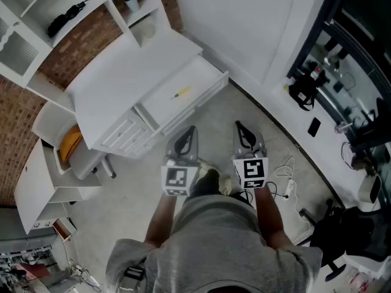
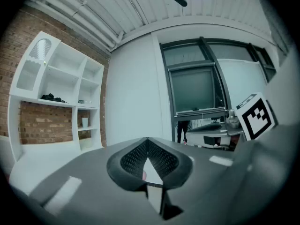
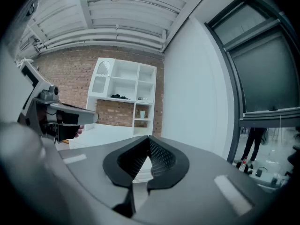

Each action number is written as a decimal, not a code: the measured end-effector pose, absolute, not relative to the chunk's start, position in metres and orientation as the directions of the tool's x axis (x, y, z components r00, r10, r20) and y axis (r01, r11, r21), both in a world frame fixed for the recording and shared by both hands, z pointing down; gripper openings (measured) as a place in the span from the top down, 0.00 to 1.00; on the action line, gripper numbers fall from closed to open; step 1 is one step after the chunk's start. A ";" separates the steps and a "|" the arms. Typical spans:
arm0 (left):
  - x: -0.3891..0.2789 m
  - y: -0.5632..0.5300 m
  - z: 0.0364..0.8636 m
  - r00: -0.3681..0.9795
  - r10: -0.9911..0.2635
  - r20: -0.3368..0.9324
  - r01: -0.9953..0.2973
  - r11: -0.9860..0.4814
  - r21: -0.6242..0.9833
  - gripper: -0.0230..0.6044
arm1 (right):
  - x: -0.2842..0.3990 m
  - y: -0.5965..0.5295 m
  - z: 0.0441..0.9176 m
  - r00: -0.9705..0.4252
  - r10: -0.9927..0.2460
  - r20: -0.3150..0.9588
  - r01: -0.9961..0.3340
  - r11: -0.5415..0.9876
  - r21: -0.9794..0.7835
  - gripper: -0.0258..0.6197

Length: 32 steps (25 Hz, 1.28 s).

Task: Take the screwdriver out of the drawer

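A small yellow-handled screwdriver lies in the open white drawer of the white desk. Both grippers are held side by side in front of the person, short of the drawer's front edge and above the floor. My left gripper is shut with nothing in it; in its own view the black ribbed fingertips meet at a point. My right gripper is also shut and empty, its fingertips touching. The left gripper's body shows at the left of the right gripper view.
A white shelf unit above the desk holds a black object and a cup. A white chair with an orange cushion stands left of the desk. Cables lie on the floor at the right, near a white counter.
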<state>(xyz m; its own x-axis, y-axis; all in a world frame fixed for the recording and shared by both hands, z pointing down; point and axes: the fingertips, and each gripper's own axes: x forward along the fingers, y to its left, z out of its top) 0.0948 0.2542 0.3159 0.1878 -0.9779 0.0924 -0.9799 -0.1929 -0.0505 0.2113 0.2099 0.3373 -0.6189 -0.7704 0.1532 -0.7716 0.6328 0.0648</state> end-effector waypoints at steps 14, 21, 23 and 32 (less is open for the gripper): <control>0.087 0.272 0.314 0.147 -0.985 0.092 -0.985 -0.154 -0.074 0.95 | 0.204 0.222 0.334 -0.652 -0.749 0.120 -0.749 0.660 0.050 0.96; 0.082 0.269 0.311 0.132 -0.986 0.099 -0.987 -0.141 -0.081 0.95 | 0.199 0.220 0.335 -0.667 -0.732 0.139 -0.733 0.678 0.056 0.96; 0.077 0.261 0.313 0.133 -0.986 0.103 -0.986 -0.141 -0.083 0.95 | 0.197 0.213 0.337 -0.662 -0.736 0.140 -0.738 0.673 0.051 0.96; 0.040 0.199 0.323 0.167 -0.977 0.132 -0.980 -0.179 -0.087 0.95 | 0.172 0.153 0.350 -0.621 -0.768 0.159 -0.775 0.631 0.021 0.96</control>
